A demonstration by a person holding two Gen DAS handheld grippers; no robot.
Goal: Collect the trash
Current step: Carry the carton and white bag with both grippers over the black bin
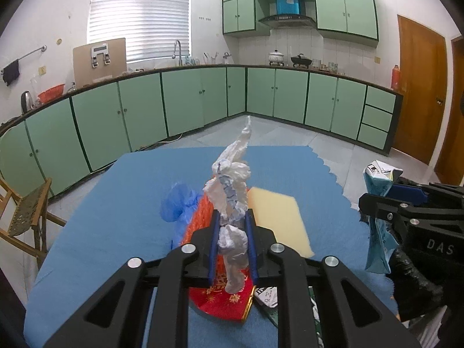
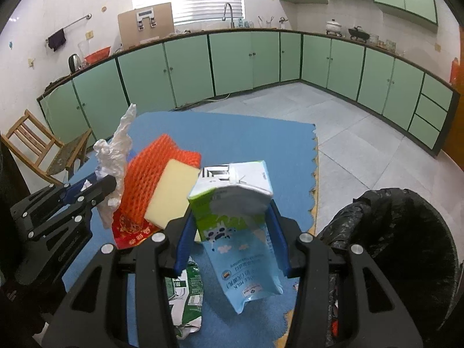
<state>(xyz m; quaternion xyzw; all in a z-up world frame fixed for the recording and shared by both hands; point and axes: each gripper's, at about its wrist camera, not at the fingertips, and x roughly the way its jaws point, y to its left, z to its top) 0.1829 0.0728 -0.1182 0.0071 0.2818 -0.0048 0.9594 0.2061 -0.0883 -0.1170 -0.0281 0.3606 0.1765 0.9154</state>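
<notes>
Left wrist view first: my left gripper (image 1: pixel 232 223) is clamped on a twisted white plastic bag (image 1: pixel 232 185), whose crumpled length runs between the blue pads and sticks up past the fingertips. Under it, on the blue mat (image 1: pixel 116 203), lie an orange foam net (image 1: pixel 200 220), a pale yellow sponge (image 1: pixel 278 217), a crumpled blue bag (image 1: pixel 177 203) and a red printed packet (image 1: pixel 229 304) (gold lettering, too blurred for me to read). At the right edge of this view I can see my other tool carrying its load.

From the right wrist camera, my right gripper (image 2: pixel 232 226) grips a flattened blue-and-green milk carton (image 2: pixel 235 220), one pad pressed against each side, the carton clear of the mat. A crushed green-and-white carton (image 2: pixel 185 298) lies on the mat just below the left finger. To the right stands a bin lined with a black bag (image 2: pixel 406 232), its mouth open, close beside the mat's wavy edge. Green kitchen cabinets (image 2: pixel 232 63) run around the room behind everything.
</notes>
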